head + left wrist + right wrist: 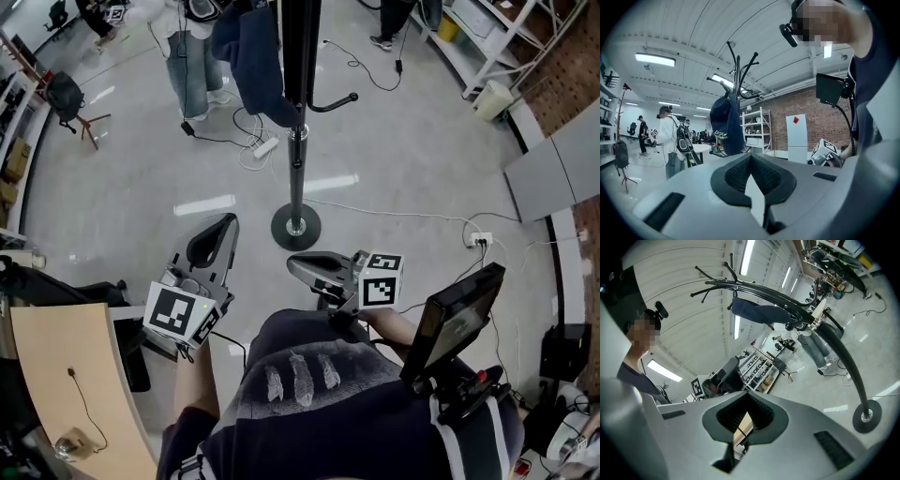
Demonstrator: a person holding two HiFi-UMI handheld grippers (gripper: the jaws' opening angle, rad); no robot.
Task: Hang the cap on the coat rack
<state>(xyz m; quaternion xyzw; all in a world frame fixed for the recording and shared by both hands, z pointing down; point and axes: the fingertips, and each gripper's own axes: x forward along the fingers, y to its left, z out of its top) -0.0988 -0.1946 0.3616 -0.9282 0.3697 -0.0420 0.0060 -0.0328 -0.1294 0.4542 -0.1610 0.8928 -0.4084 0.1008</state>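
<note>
The dark blue cap (258, 56) hangs from a hook of the black coat rack (298, 141), whose round base (296, 227) stands on the floor just ahead of me. The left gripper view shows the cap (725, 125) draped on the rack (738, 70) beyond the jaws. The right gripper view has the cap (754, 312) high on the rack (834, 345). My left gripper (223, 223) is low and left of the base, shut and empty (751, 157). My right gripper (294, 264) sits just below the base, shut with nothing in it (749, 397).
A person in a white top and jeans (192, 66) stands beyond the rack. A power strip (265, 147) and cables lie on the floor near the pole. A wooden table (66, 375) is at my lower left, a screen (459, 314) at my right, shelving (487, 37) far right.
</note>
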